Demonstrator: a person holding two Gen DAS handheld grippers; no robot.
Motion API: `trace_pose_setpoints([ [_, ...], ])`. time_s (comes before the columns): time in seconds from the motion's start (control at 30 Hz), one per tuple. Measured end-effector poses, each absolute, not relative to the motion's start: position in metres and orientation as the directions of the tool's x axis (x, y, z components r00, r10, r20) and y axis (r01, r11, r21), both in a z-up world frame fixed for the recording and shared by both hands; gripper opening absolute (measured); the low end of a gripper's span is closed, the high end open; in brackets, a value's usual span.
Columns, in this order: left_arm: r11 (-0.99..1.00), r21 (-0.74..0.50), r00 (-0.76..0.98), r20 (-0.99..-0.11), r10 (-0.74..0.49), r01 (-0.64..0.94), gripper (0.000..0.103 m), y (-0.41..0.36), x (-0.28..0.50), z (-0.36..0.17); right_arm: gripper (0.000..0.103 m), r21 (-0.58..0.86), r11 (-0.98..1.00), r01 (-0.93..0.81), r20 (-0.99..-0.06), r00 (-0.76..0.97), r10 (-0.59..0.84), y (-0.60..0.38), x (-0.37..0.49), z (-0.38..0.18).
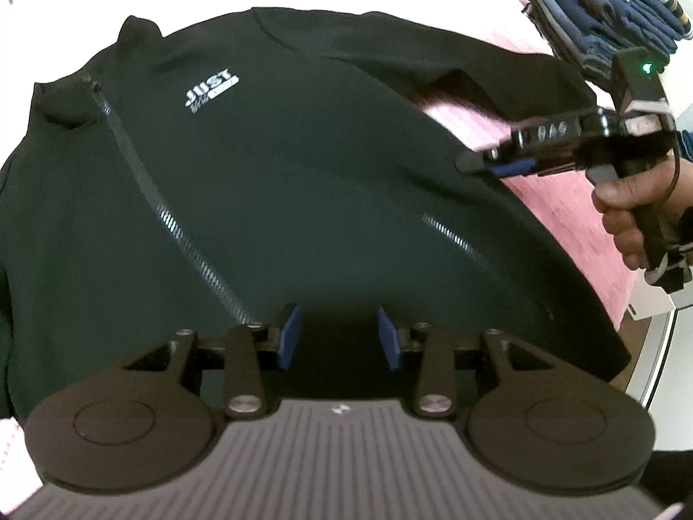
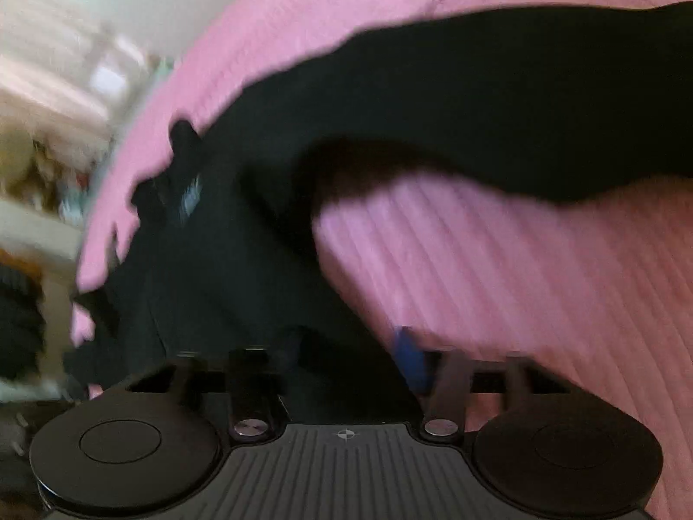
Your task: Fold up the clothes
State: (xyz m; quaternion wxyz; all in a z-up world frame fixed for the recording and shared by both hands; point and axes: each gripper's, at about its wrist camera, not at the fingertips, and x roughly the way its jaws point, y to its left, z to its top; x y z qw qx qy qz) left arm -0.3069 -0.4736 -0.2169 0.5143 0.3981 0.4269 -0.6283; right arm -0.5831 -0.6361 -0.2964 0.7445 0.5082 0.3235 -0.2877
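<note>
Covering nearly all of the left wrist view, a black zip jacket (image 1: 268,164) is lying front-up and spread flat on a pink ribbed bedspread (image 1: 580,216), and everything else is placed here relative to that jacket. The bedspread is showing past the jacket's right edge and in the gap between its body and its outstretched sleeve (image 1: 476,56), which is reaching toward the upper right. In the blurred right wrist view the jacket (image 2: 433,108) is appearing as a dark mass with the sleeve (image 2: 541,86) arching across the pink bedspread (image 2: 498,281).

Beyond the sleeve's far end, a pile of folded blue clothes (image 1: 606,8) is sitting well apart from the jacket. The left gripper (image 1: 338,333) is hovering over the jacket's lower hem area, its blue-padded jaws standing spread with only dark fabric showing beneath the gap. The right gripper (image 1: 480,164) is coming in from the jacket's right side, held by a bare hand (image 1: 628,216), with its tips touching the fabric edge just below the armpit; its jaws are looking nearly closed there, but whether they are pinching cloth cannot be told, and its own view (image 2: 351,355) is too blurred to settle it.

A silver front zipper (image 1: 173,225) is running down the jacket's chest, a shorter pocket zipper (image 1: 454,238) is lying toward its right side, and a small white "JUST" logo (image 1: 212,89) is sitting beside the front zipper near the collar.
</note>
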Motion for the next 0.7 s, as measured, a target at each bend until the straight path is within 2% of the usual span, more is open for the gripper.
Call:
trace_pose_setpoints([
  [0.07,-0.098,-0.126,-0.15,-0.943,-0.296,0.987,0.035,-0.468,-0.304,-0.219,0.022,0.55,0.474,0.688,-0.773,0.633,-0.022,-0.611,-0.562,-0.286],
  [0.13,-0.091,-0.123,-0.144,-0.946,-0.291,0.988,0.035,-0.463,-0.3,-0.219,0.022,0.477,0.587,0.655,-0.8,0.6,-0.02,-0.597,-0.549,-0.279],
  [0.3,-0.038,-0.093,-0.101,-0.947,-0.306,0.995,0.036,-0.448,-0.282,-0.206,0.025,0.402,0.472,0.784,-0.86,0.5,-0.097,-0.609,-0.559,-0.275],
  [0.33,-0.012,-0.074,-0.074,-0.948,-0.311,0.997,0.036,-0.44,-0.272,-0.202,0.044,0.368,0.474,0.8,-0.874,0.472,-0.119,-0.61,-0.559,-0.27],
  [0.37,0.015,-0.054,-0.046,-0.948,-0.315,0.998,0.036,-0.433,-0.263,-0.199,0.077,0.326,0.477,0.816,-0.886,0.44,-0.145,-0.611,-0.558,-0.264],
  [0.4,0.041,-0.034,-0.019,-0.948,-0.318,0.999,0.037,-0.425,-0.254,-0.195,0.083,0.304,0.483,0.821,-0.889,0.427,-0.166,-0.611,-0.557,-0.257],
  [0.5,0.121,0.025,0.063,-0.944,-0.324,0.992,0.04,-0.402,-0.226,-0.184,0.084,0.285,0.51,0.811,-0.876,0.437,-0.205,-0.608,-0.555,-0.233],
  [0.7,0.277,0.15,0.236,-0.922,-0.308,0.949,0.049,-0.341,-0.149,-0.167,0.084,0.261,0.563,0.784,-0.882,0.431,-0.191,-0.585,-0.527,-0.195],
])
